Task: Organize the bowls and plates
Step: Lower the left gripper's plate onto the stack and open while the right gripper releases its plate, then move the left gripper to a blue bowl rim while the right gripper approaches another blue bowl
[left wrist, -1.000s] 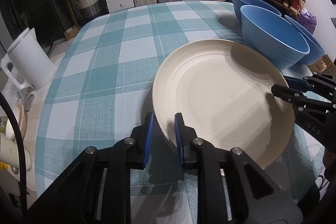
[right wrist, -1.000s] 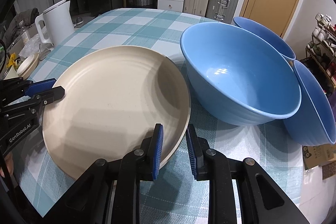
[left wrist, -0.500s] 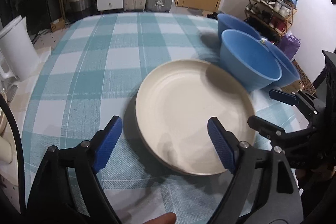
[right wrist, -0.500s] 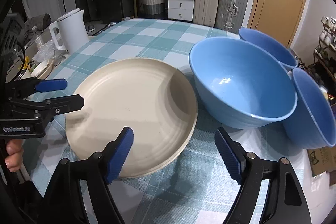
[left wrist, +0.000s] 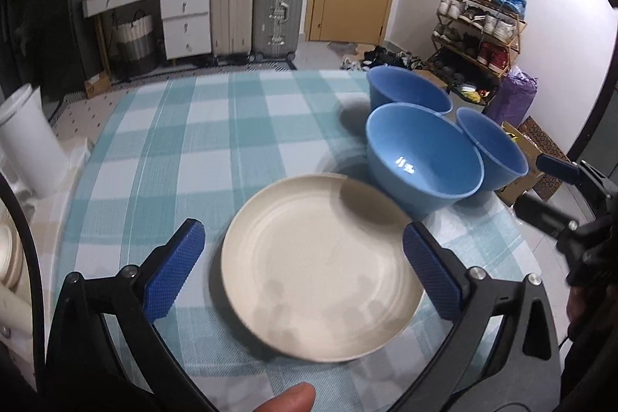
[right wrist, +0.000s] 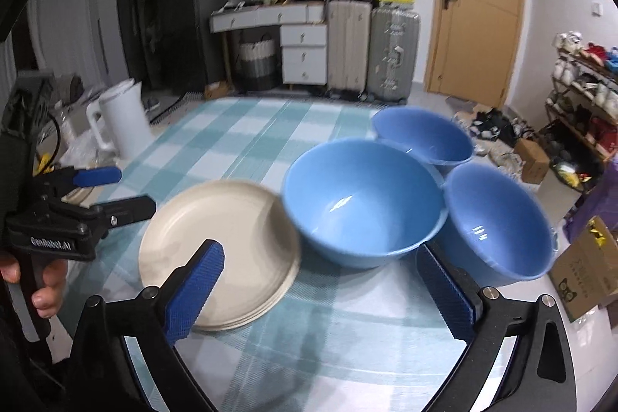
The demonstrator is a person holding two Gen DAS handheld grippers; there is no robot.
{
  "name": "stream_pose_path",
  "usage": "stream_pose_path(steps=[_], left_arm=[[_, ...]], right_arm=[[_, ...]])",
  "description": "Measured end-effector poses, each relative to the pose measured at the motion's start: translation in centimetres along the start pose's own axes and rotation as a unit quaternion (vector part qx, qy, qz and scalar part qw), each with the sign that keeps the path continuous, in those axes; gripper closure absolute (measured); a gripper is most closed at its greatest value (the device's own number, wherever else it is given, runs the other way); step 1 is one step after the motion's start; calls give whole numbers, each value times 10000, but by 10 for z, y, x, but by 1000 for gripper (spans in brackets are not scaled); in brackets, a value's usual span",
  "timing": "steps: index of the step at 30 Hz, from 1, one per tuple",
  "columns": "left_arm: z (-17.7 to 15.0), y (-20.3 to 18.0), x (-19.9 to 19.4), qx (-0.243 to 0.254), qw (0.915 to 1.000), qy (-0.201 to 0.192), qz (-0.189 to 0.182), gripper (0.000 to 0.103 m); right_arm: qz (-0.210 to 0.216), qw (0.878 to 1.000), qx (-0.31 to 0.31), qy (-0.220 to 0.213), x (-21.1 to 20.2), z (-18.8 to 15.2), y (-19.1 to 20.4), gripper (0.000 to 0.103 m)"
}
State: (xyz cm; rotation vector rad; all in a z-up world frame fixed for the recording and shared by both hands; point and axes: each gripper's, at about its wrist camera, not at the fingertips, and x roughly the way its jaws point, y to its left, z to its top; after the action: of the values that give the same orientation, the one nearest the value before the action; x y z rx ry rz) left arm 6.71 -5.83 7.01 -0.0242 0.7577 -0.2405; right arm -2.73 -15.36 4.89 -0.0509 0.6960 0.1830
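Plates (right wrist: 216, 253), cream and stacked, lie flat on the checked tablecloth (left wrist: 185, 149), and every place below is given from that stack. Leftmost, well off its left side, a white kettle (right wrist: 123, 118) stands near the table edge. Just left of the stack hangs the left gripper (left wrist: 301, 269), its jaws opening wide with only air between the blue pads; the plates sit below and ahead of it, untouched. Just right of the stack's near rim is the right gripper (right wrist: 320, 292), jaws likewise opening, nothing between them. Touching the stack's right edge is the big blue bowl (right wrist: 363, 203), with a far bowl (right wrist: 421, 132) behind it and a right bowl (right wrist: 498, 222) beyond, all three crowded rim to rim. The stack looks settled, so the bowls seem next. They lie ahead and to the right of the right gripper, which is the nearer one; round, they offer no long axis, only rims to pinch.
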Motion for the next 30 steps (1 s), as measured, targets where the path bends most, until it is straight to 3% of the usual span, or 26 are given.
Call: stream_pose_path(steps=[6, 17, 30], left_arm=[[25, -23, 1, 159, 9996, -193, -144, 1], [77, -49, 20, 100, 9980, -261, -566, 1], [120, -62, 69, 121, 9985, -14, -534, 1]], right_arm=[[-142, 9986, 403, -313, -21, 17, -37, 1], [-267, 9961, 740, -395, -38, 45, -92, 1], [-326, 9936, 1010, -392, -32, 82, -138, 1]])
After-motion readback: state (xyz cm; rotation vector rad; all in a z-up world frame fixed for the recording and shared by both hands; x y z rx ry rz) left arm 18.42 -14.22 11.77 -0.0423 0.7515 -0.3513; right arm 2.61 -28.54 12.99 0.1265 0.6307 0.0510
